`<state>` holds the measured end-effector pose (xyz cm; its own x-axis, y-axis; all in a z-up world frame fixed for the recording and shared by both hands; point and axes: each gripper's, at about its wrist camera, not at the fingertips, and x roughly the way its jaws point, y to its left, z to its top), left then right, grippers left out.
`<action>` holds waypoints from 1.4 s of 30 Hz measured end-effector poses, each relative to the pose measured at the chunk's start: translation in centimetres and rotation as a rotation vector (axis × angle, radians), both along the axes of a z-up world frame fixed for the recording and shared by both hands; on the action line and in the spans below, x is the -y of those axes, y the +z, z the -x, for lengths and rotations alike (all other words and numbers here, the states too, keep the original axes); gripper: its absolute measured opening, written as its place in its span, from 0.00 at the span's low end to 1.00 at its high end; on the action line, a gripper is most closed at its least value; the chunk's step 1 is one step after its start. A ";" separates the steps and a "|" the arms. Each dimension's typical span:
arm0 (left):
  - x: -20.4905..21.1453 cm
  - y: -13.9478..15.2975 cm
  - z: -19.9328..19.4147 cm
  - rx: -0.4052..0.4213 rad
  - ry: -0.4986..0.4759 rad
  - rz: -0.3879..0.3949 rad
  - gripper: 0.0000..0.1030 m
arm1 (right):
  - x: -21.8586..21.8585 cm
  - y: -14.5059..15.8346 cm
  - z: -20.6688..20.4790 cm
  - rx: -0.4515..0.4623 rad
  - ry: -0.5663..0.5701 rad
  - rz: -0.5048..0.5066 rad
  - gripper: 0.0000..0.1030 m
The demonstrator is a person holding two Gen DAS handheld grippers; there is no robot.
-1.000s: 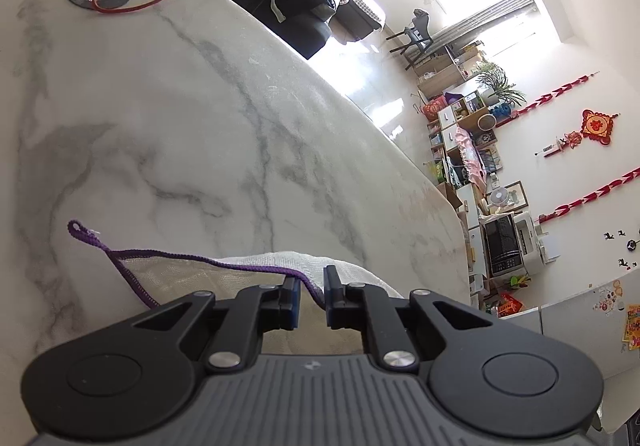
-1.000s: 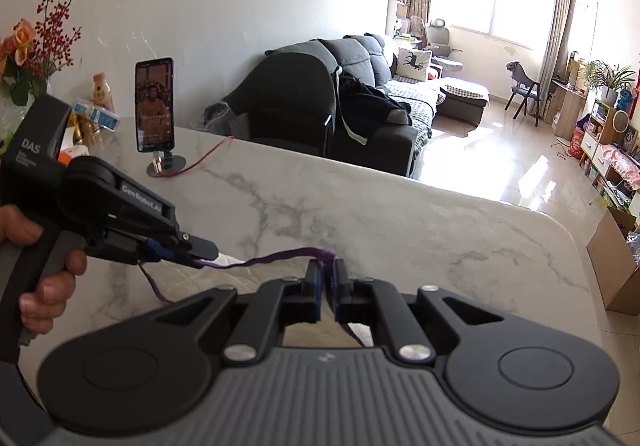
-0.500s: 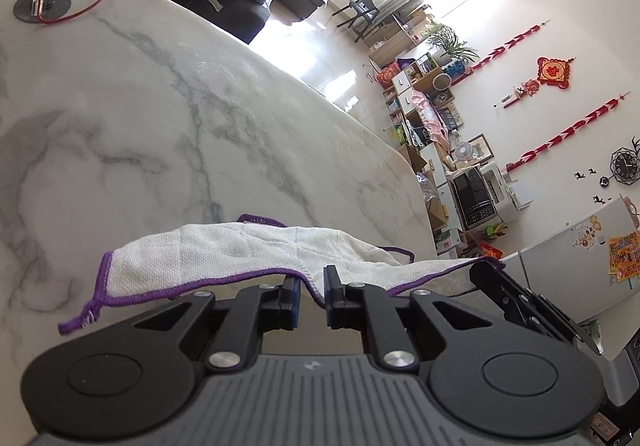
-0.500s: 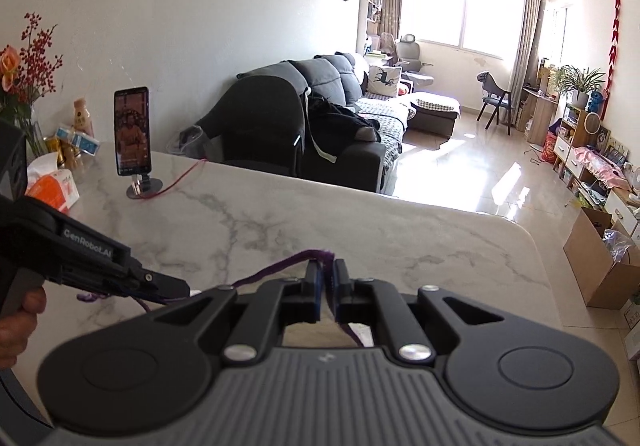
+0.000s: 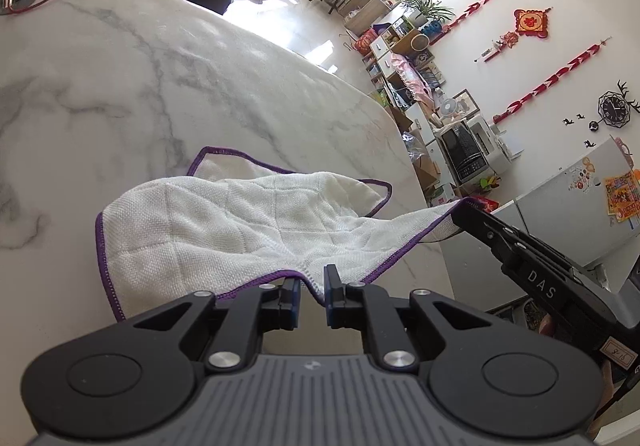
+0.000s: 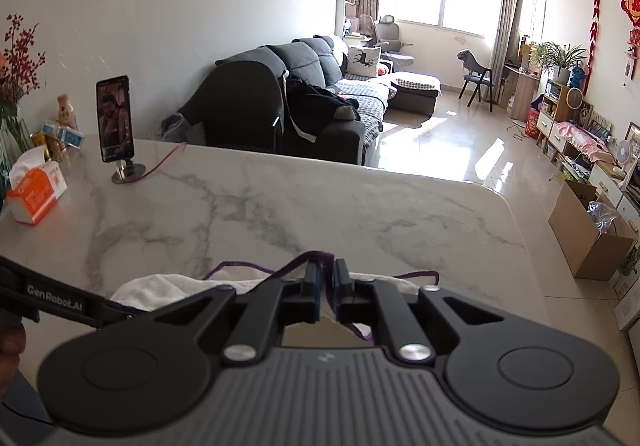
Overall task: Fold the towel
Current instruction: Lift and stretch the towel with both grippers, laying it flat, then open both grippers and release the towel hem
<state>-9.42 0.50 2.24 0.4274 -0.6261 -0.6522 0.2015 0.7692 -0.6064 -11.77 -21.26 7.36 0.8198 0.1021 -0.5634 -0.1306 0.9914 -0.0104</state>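
Note:
A white towel [image 5: 240,222] with a purple hem lies bunched on the marble table [image 5: 120,86]. My left gripper [image 5: 311,286] is shut on the towel's near edge, cloth pinched between its fingers. My right gripper [image 6: 327,278] is shut on a purple-hemmed corner of the towel [image 6: 176,286]. In the left wrist view the right gripper [image 5: 464,210] holds the far right corner, lifted off the table. In the right wrist view the left gripper's body [image 6: 60,296] reaches in from the left edge.
A phone on a stand [image 6: 116,122] with a red cable, a tissue box [image 6: 36,192] and a vase of flowers [image 6: 16,86] stand at the table's far left. The table's right edge [image 6: 524,246] drops to the floor.
Both grippers have pulled back toward the near edge with the towel and moved apart. The towel now lies more spread out on the table. Both stay shut.

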 end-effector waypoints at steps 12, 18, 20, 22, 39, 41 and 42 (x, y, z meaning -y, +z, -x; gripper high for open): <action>2.5 -2.2 2.1 -0.020 -0.065 -0.020 0.11 | 1.1 -1.5 2.5 -0.021 -0.028 0.012 0.08; 3.1 -3.3 2.8 -0.036 -0.084 -0.026 0.11 | 1.7 -2.3 3.6 -0.037 -0.041 0.012 0.08; 3.4 -3.5 3.1 -0.038 -0.094 -0.032 0.11 | 1.9 -2.7 3.8 -0.046 -0.047 0.009 0.08; 3.7 -3.8 3.4 -0.040 -0.104 -0.038 0.11 | 2.2 -2.9 4.0 -0.052 -0.054 0.008 0.08; 5.7 -3.5 3.0 0.021 -0.183 -0.086 0.73 | 4.9 -4.0 5.2 -0.077 -0.147 0.029 0.85; 5.6 -3.4 2.5 0.016 -0.173 -0.086 0.73 | 5.2 -4.0 4.9 -0.075 -0.157 0.028 0.86; 5.6 -3.4 2.3 0.017 -0.168 -0.089 0.73 | 5.2 -4.0 4.7 -0.077 -0.160 0.029 0.86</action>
<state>-11.67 -5.11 -1.12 0.3327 -0.6300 -0.7017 0.3415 0.7741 -0.5331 -16.48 -26.50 3.33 0.7789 -0.0434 -0.6257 0.0270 0.9990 -0.0357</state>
